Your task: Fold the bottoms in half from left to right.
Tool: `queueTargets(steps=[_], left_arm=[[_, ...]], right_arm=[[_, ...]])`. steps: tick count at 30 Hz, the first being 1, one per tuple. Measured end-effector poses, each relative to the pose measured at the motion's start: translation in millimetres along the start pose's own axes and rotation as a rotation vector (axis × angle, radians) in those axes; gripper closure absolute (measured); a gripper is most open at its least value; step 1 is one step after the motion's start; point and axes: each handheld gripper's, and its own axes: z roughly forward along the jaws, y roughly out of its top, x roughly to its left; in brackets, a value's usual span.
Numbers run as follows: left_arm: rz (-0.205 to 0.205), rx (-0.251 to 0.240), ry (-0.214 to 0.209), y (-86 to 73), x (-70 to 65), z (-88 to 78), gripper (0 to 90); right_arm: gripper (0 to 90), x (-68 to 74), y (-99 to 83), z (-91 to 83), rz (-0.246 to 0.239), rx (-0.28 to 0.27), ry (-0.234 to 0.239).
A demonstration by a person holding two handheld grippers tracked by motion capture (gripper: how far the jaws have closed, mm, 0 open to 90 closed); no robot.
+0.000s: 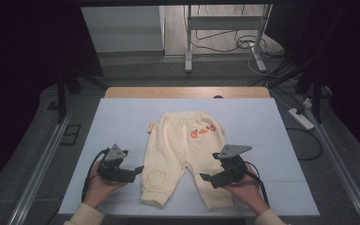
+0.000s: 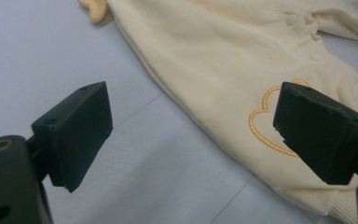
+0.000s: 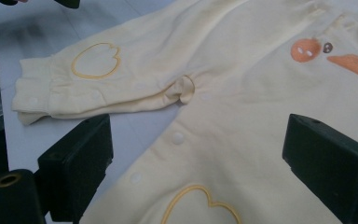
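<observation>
Two grippers, both with jaws spread and nothing between them. Left gripper (image 1: 138, 169) sits just outside the outer edge of the trouser leg on its side; in the left gripper view its far jaw hangs over the stitched heart outline (image 2: 261, 119), near jaw over bare table. Right gripper (image 1: 205, 177) is at the inner edge of the other leg; in the right gripper view its jaws straddle that leg's snap-fastened inseam.

Baby trousers (image 1: 183, 152) lie flat near the middle of the white table (image 1: 122, 117), waistband away from the person, cuffs towards them, duck face (image 1: 202, 131) on the seat.

Handling, as a judgement: light, soft knit, no stiffness, so it will droop and fold wherever it isn't held. Not slippery, not fragile. A thin single layer lying flat is hard to get a jaw under; pinch the ribbed cuff (image 3: 30, 95) or the side seam, where fabric is doubled. Avoid the snaps (image 3: 177, 137); a pull there could pop them open. Take two matching points so it lifts square.
</observation>
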Motion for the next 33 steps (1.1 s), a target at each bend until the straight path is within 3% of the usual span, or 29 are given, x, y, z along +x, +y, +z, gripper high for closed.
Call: queueTargets(steps=[24, 33], left_arm=[[0.002, 0.012, 0.012, -0.3, 0.0, 1.5, 11.9], [0.002, 0.016, 0.01, 0.1, 0.9, 4.0, 11.9]], right_arm=[[9.0, 24.0, 21.5, 39.6, -0.053, 0.031, 0.091], [9.1, 34.8, 25.8, 55.9, -0.065, 0.068, 0.128]])
